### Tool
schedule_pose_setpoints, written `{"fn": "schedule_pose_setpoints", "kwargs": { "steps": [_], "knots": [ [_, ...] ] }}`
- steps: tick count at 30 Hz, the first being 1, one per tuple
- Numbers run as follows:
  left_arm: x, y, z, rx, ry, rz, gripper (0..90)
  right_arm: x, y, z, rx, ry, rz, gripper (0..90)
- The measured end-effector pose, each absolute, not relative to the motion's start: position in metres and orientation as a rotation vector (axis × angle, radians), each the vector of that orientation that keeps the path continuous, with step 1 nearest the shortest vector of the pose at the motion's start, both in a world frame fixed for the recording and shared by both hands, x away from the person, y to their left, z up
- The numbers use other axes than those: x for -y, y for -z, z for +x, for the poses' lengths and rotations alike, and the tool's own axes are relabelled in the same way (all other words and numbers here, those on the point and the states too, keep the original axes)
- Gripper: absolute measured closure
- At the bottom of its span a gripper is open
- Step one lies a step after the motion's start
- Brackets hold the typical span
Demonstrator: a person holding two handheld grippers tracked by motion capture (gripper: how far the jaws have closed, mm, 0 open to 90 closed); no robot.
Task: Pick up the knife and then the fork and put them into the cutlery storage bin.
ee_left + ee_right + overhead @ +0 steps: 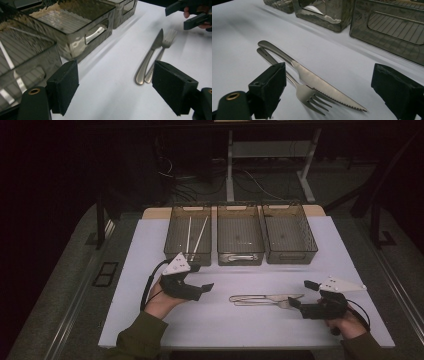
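Note:
A steel knife and fork lie side by side on the white table, handles to the left. My left gripper hovers left of them, open and holding nothing. In the left gripper view, the left gripper has its jaws wide apart, with the knife and fork beyond them. My right gripper stands open at the tips of the cutlery. The right gripper view has the right gripper with the knife blade and fork tines between its jaws, untouched.
Three smoky clear bins stand in a row at the back. The left bin holds two white chopsticks. The middle bin holds a metal utensil at its front. Nothing shows inside the right bin. Dark floor surrounds the table.

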State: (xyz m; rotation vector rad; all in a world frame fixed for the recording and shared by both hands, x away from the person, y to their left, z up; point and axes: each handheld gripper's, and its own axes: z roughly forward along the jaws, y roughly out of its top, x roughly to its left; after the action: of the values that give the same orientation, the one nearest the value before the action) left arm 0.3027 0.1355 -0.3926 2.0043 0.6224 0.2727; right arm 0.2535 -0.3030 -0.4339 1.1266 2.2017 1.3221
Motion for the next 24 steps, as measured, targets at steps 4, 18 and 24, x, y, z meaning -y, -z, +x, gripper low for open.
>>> {"fn": "schedule_pose_setpoints", "kwargs": {
  "steps": [4,18,24],
  "knots": [
    [-0.143,0.401,0.296,-0.65,-0.261,1.994,14.7,0.303,0.434,0.253,-2.2,-1.321,1.128,12.7],
    [-0.155,0.42,0.273,-0.652,-0.271,2.012,1.3,0.303,0.433,0.253,-2.203,-1.322,1.128,12.7],
    [-0.156,0.422,0.271,-0.649,-0.253,1.998,0.0,0.304,0.432,0.254,-2.212,-1.306,1.13,12.9]
  ]
}}
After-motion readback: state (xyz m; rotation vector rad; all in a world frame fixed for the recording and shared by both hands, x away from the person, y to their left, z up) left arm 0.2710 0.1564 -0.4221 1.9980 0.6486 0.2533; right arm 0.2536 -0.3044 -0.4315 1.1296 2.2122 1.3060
